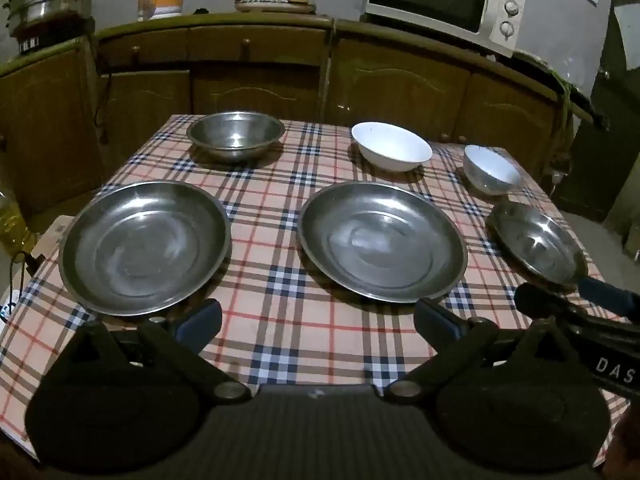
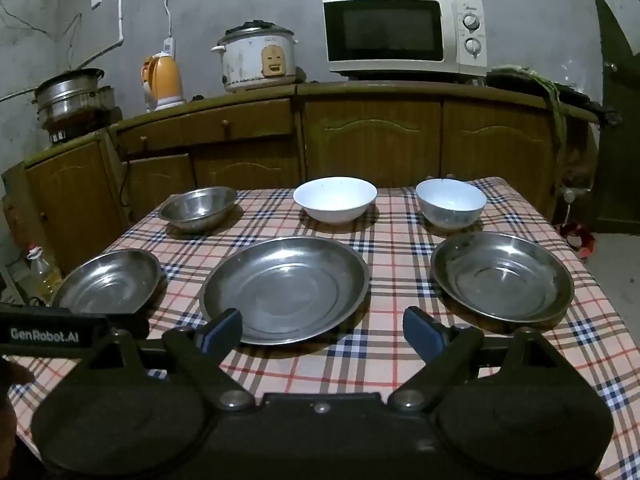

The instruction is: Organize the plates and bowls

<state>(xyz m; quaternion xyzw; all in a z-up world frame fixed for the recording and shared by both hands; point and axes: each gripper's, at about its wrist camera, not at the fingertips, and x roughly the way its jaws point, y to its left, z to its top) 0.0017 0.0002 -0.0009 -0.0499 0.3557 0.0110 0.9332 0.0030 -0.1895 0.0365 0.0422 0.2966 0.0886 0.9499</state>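
Plates [image 2: 285, 289] are laid singly ahead of both spread, empty claws, left claw [image 1: 318, 322] and right claw [image 2: 322, 330], bowls [image 2: 335, 200] beyond, seemingly awaiting stacking on the desk [image 2: 384, 364].

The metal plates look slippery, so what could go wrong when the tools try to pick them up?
The middle plate lies flat on the tablecloth, so a tool finger might snag the cloth and tug everything. The right plate sits near the table's edge and could slide off. The white bowl might break if it falls.
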